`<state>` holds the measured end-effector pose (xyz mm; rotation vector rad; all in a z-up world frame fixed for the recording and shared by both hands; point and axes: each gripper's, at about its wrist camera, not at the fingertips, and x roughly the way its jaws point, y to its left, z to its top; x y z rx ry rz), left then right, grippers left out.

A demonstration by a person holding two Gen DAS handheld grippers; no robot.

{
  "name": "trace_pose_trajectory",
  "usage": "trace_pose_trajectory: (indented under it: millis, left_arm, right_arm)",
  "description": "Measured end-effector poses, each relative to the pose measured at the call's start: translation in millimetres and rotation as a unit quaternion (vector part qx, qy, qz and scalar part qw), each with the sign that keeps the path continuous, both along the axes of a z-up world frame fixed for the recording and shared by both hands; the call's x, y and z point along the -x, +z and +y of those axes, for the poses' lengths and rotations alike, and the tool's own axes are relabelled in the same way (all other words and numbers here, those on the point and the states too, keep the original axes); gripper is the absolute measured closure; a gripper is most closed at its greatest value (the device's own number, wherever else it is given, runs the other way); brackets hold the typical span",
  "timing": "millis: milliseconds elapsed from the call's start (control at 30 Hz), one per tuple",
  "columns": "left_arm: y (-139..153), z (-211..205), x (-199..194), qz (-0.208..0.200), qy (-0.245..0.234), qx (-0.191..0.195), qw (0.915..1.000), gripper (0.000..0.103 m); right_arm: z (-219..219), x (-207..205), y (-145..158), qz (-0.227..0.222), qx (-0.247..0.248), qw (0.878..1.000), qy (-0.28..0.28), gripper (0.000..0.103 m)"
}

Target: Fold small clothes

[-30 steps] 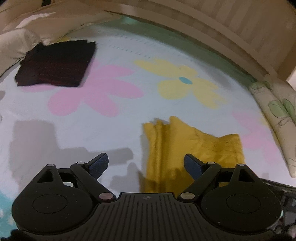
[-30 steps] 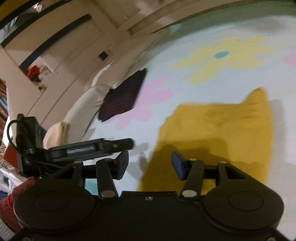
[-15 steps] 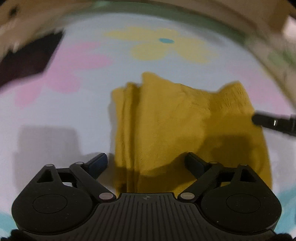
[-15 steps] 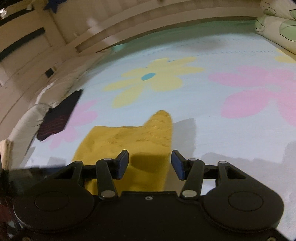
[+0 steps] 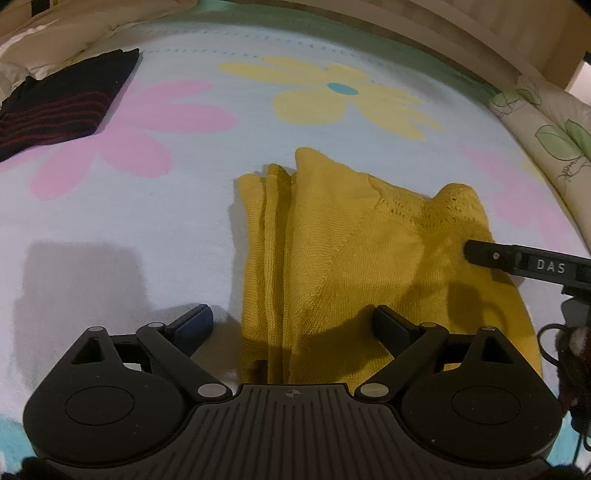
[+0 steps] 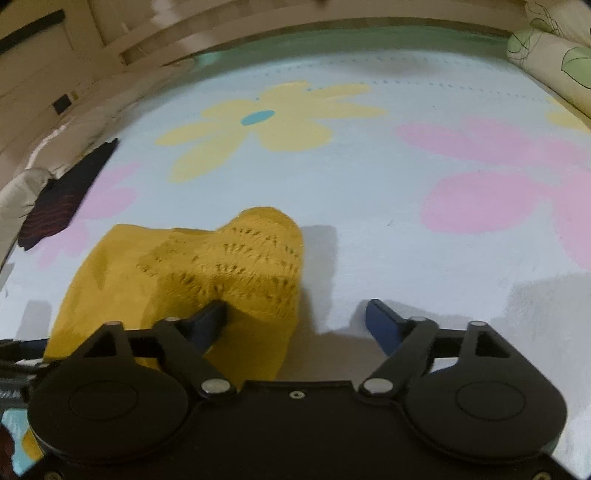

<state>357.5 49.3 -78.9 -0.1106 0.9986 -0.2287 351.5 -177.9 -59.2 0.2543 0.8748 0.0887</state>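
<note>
A mustard-yellow knit garment (image 5: 354, 258) lies partly folded on the flowered bed sheet, with a long fold ridge along its left side. My left gripper (image 5: 291, 325) is open low over the garment's near edge, its fingers straddling the left part. My right gripper (image 6: 295, 321) is open at the garment's right edge (image 6: 229, 266); its left finger (image 6: 207, 321) rests on the knit and its right finger is over bare sheet. The right gripper's finger also shows in the left wrist view (image 5: 517, 262) over the garment's right side.
A folded dark garment with red stripes (image 5: 62, 103) lies at the far left of the sheet, also in the right wrist view (image 6: 59, 199). Pillows line the far left (image 5: 44, 33) and a leaf-print pillow (image 5: 546, 136) the right. A wooden headboard runs behind.
Both grippers came down closer to the yellow garment. The right gripper swung from the garment's middle to its right edge and its jaws opened wider.
</note>
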Motion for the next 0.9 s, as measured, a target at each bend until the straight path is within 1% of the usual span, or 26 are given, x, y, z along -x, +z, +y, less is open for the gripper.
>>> trace_pose_trajectory:
  millis: [100,167,233,267,367,433,500,633,800,900]
  left_arm:
    - [0.0,-0.1,-0.6,0.001,0.002,0.000,1.0000,0.008]
    - [1.3,0.5,-0.5,0.000,0.001,0.002,1.0000,0.009]
    - [4.7,3.4,-2.7,-0.002,-0.001,0.013,0.9999,0.009]
    - [8.8,6.9,-4.6,-0.010,0.003,0.021,0.9997,0.009]
    - [27.0,24.9,-10.8,-0.048,0.037,0.051,0.9969,0.009]
    - [36.4,36.0,-15.7,-0.063,0.051,0.070,0.9942,0.009]
    - [40.7,42.9,-20.1,-0.070,0.057,0.077,0.9930,0.009]
    - [37.3,40.9,-31.6,-0.060,0.056,0.080,0.9934,0.009]
    - [31.4,18.3,-46.3,-0.047,0.029,0.078,0.9954,0.009]
    - [28.5,7.6,-55.9,-0.043,0.023,0.090,0.9947,0.009]
  right_arm:
    - [1.3,-2.1,-2.0,0.001,0.015,1.000,-0.005,0.007]
    - [0.3,-2.5,-4.2,-0.001,0.010,1.000,-0.009,0.004]
    - [1.1,-0.3,-5.0,-0.007,0.014,1.000,-0.009,0.002]
    - [1.7,1.2,-4.8,-0.011,0.015,1.000,-0.010,0.002]
    - [0.5,5.5,-6.7,-0.025,0.011,1.000,-0.010,0.002]
    - [-0.6,10.7,-8.7,-0.039,0.009,0.999,-0.009,0.002]
    - [-0.3,14.5,-10.1,-0.050,0.009,0.999,-0.008,0.001]
    - [-2.8,19.1,-12.1,-0.067,0.000,0.998,-0.005,0.000]
    - [-6.7,25.3,-15.2,-0.087,-0.010,0.996,0.001,0.000]
    - [-7.3,25.8,-16.1,-0.092,-0.012,0.996,0.002,0.000]
